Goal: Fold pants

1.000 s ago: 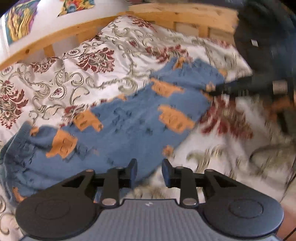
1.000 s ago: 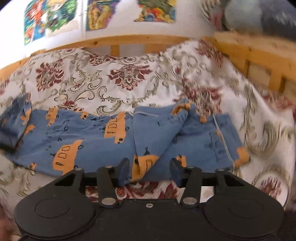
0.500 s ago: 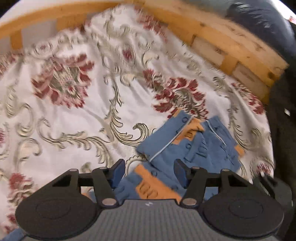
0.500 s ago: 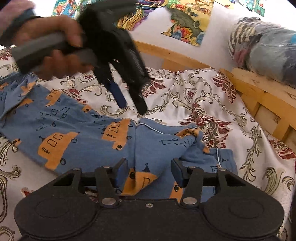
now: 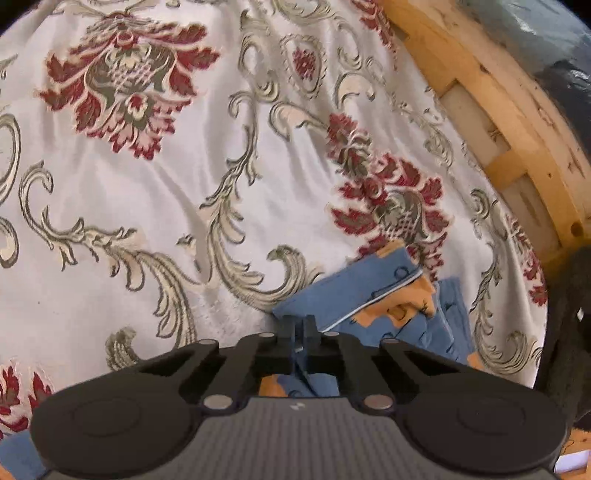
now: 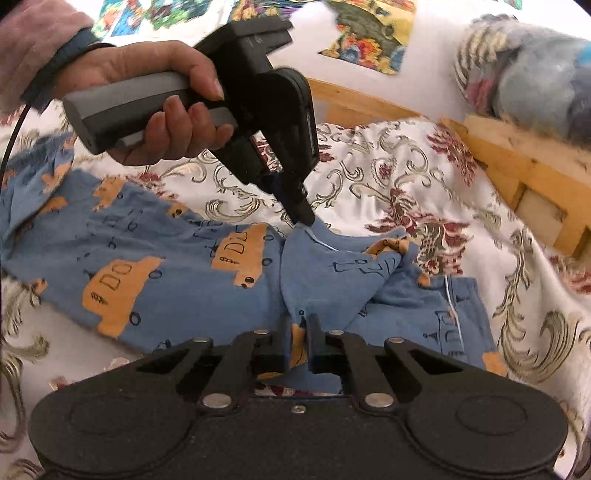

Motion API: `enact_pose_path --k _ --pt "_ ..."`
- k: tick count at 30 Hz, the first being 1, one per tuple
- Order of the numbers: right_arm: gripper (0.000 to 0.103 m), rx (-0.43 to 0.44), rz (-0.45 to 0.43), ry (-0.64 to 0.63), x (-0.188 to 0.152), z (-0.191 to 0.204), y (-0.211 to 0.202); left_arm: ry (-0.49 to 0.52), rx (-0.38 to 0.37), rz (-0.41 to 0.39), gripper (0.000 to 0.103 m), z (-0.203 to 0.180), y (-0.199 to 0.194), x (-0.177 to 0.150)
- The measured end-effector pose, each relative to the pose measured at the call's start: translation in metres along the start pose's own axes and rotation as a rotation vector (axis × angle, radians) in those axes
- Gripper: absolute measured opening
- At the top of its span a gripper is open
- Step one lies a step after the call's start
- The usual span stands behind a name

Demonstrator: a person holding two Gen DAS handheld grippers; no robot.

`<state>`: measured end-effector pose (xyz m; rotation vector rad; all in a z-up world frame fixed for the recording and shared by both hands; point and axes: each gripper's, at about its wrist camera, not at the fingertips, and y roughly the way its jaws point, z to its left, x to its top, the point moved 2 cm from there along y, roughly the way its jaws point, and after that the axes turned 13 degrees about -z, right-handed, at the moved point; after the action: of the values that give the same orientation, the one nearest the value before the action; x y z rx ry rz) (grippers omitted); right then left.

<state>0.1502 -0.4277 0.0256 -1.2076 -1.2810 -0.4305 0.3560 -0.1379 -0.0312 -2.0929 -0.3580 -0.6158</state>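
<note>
Blue pants (image 6: 177, 280) printed with orange cars lie spread on a floral bedspread (image 6: 388, 173), legs to the left. The waist part is bunched at the right. A hand (image 6: 155, 92) holds my left gripper (image 6: 303, 218), which comes down from above and is shut on the far edge of a raised fold. In the left wrist view that gripper (image 5: 300, 321) pinches blue fabric of the pants (image 5: 369, 295). My right gripper (image 6: 300, 321) is at the near edge of the same fold; its jaws are closing, with blue and orange cloth pressed between them.
A wooden bed frame (image 6: 517, 162) runs along the right and the back, also seen as the bed frame (image 5: 517, 147) in the left wrist view. A rolled striped bundle (image 6: 535, 74) sits on it at the top right. Colourful posters (image 6: 369, 33) hang on the white wall.
My left gripper swung from the pants' leg end over to the waist fold and shut on its far edge. My right gripper's jaws narrowed onto the near edge.
</note>
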Motion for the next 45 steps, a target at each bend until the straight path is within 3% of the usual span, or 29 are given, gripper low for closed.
enact_pose_path --k 3,6,9,11,14,18,22,26,28,29,31,32,33,35,39,42,45 --pt "0.007 0.003 0.014 0.087 0.002 -0.008 -0.002 -0.003 -0.008 -0.039 0.001 -0.012 -0.009 0.005" --pt "0.021 -0.010 0.028 0.188 0.004 -0.021 -0.006 0.007 -0.047 -0.076 0.001 -0.031 -0.020 0.010" --pt "0.026 -0.047 0.047 0.279 0.005 -0.043 -0.013 0.045 -0.096 -0.096 0.001 -0.057 -0.025 0.010" --pt "0.039 -0.082 0.056 0.332 0.004 -0.061 -0.020 0.064 -0.132 -0.102 0.001 -0.075 -0.027 0.010" --pt "0.040 -0.152 0.068 0.392 0.001 -0.086 -0.027 0.097 -0.192 -0.100 0.001 -0.102 -0.026 0.006" --pt "0.040 -0.246 0.082 0.449 -0.005 -0.115 -0.032 0.158 -0.256 -0.054 0.001 -0.142 -0.007 -0.004" --pt "0.035 -0.334 0.125 0.403 -0.013 -0.128 -0.031 0.231 -0.296 0.016 0.001 -0.175 0.020 -0.019" --pt "0.031 -0.348 0.153 0.399 -0.020 -0.133 -0.031 0.275 -0.352 0.159 0.003 -0.193 0.050 -0.034" --pt "0.031 -0.348 0.155 0.387 -0.021 -0.131 -0.032 0.283 -0.371 0.194 0.003 -0.193 0.056 -0.041" --pt "0.031 -0.348 0.155 0.393 -0.021 -0.132 -0.033 0.278 -0.379 0.207 0.007 -0.193 0.056 -0.043" --pt "0.032 -0.347 0.150 0.412 -0.021 -0.133 -0.035 0.269 -0.420 0.230 0.028 -0.191 0.051 -0.043" --pt "0.032 -0.347 0.146 0.416 -0.021 -0.133 -0.035 0.273 -0.435 0.231 0.045 -0.190 0.048 -0.042" --pt "0.032 -0.348 0.146 0.414 -0.022 -0.133 -0.035 0.287 -0.441 0.214 0.048 -0.187 0.040 -0.041" --pt "0.031 -0.353 0.151 0.394 -0.022 -0.131 -0.033 0.330 -0.433 0.162 0.048 -0.181 0.026 -0.032" --pt "0.031 -0.349 0.102 0.425 -0.017 -0.137 -0.032 0.391 -0.287 0.076 0.048 -0.159 0.022 -0.009" --pt "0.032 -0.337 0.044 0.488 -0.014 -0.146 -0.032 0.318 -0.236 0.099 0.048 -0.136 0.040 0.009" --pt "0.033 -0.335 0.020 0.552 -0.013 -0.157 -0.022 0.261 -0.231 0.145 0.046 -0.125 0.062 0.017"
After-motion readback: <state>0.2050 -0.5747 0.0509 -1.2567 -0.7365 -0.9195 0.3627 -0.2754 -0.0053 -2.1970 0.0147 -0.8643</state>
